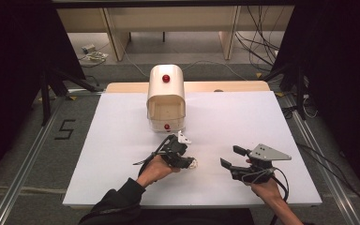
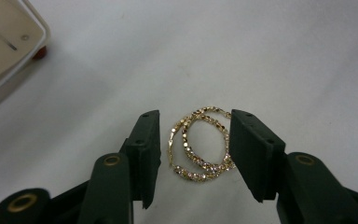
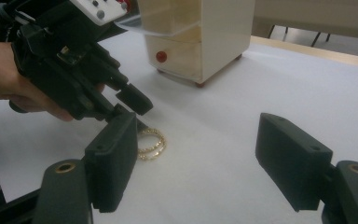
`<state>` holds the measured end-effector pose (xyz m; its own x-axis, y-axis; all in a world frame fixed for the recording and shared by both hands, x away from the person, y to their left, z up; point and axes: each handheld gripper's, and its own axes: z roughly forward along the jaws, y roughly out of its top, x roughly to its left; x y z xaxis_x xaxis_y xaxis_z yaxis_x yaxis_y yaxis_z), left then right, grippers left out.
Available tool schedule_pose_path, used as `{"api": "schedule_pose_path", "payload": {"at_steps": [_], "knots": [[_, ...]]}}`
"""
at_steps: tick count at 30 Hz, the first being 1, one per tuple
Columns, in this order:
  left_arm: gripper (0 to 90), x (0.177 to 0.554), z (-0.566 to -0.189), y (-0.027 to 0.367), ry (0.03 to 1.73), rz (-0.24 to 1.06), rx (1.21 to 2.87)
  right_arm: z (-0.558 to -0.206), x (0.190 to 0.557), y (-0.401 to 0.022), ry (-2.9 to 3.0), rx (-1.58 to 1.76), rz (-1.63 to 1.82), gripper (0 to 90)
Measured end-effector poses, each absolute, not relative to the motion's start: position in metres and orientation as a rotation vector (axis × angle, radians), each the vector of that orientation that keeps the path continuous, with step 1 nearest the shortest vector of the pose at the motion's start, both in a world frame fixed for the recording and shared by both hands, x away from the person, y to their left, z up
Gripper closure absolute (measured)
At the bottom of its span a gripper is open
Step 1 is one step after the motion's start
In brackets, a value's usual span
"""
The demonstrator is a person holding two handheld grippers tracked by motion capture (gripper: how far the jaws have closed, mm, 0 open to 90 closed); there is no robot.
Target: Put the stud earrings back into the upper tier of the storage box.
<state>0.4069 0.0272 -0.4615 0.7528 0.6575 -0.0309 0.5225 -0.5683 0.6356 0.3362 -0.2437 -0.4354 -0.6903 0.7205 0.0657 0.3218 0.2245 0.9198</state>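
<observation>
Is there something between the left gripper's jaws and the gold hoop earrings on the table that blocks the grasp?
Nothing visible does. In the left gripper view the gold hoop earrings lie on the bare white table between the two jaws of the left gripper, with only open surface around them. The cream box stands off to one side.

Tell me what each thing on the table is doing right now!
Gold hoop earrings: lying flat on the white table, between the left gripper's jaws; one jaw looks to touch them, not clamped.
Left gripper: lowered over the earrings, jaws half open.
Right gripper: jaws wide open, nothing between them.
Cream box: upright at the far side, rounded lid raised, top compartment looks empty.
Drawer with the red knob: shut.
</observation>
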Motion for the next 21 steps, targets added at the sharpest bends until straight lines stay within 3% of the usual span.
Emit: {"api": "schedule_pose_path", "payload": {"at_steps": [21], "knots": [[64.5, 0.4103, -0.4724, 0.0233, 0.923, 0.267, 2.344, -0.4354, 0.3363, -0.2438, 2.13, 0.961, 1.462, 30.3]]}}
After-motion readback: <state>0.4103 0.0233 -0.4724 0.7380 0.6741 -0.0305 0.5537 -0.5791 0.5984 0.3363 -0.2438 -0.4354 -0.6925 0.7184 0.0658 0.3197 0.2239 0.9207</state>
